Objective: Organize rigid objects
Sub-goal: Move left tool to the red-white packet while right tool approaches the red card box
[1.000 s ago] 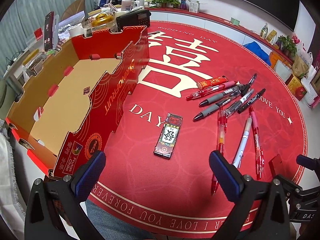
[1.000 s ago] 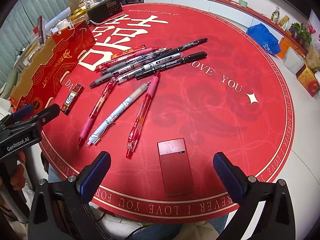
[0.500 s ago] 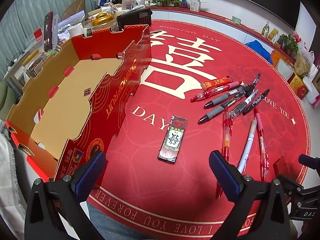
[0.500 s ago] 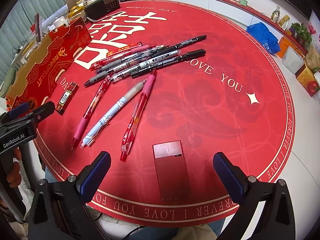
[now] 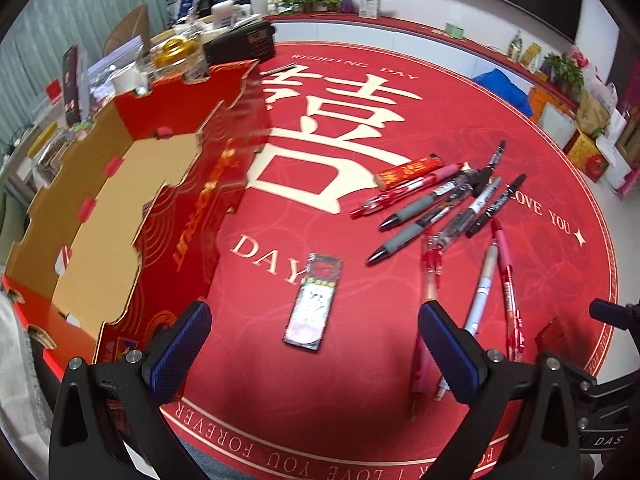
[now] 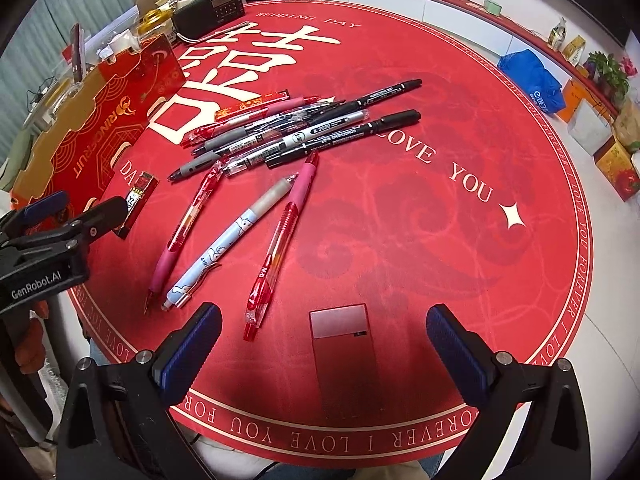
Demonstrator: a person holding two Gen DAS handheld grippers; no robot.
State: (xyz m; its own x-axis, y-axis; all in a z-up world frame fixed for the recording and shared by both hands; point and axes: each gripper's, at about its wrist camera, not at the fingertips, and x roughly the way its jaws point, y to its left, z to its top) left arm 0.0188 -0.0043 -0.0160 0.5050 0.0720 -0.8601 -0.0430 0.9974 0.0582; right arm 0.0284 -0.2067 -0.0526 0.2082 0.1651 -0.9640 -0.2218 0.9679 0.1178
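1. The right gripper point(image 6: 322, 344) hangs low over the near rim of the round red mat point(image 6: 440, 240), its blue-padded fingers point(image 6: 188, 350) spread wide with nothing between them.
2. Between those fingers, flat on the mat, lies a plain dark-red box point(image 6: 344, 354), touching neither pad.
3. The left gripper point(image 5: 312, 350) is likewise splayed and empty; from the right wrist view it sits out at nine o'clock point(image 6: 60, 216).
4. Just ahead of the left gripper, toward twelve o'clock, a small patterned card pack point(image 5: 314, 300) lies flat, apart from both pads.
5. At two o'clock from the left gripper, three pens fan out on the mat: a pink-grip pen point(image 6: 186, 226), a pale blue cartoon pen point(image 6: 236, 236) and a red clear pen point(image 6: 282, 238).
6. Beyond them a heap of grey, black and red pens point(image 6: 296, 130) lies crossed over one another, with a red lighter point(image 5: 408, 170) at its far edge.
7. At ten o'clock the open red cardboard tray point(image 5: 100, 216) stands on the mat's left side, its brown floor bare where visible.
8. Farther back, a black radio point(image 6: 210, 12) sits at the mat's far edge.
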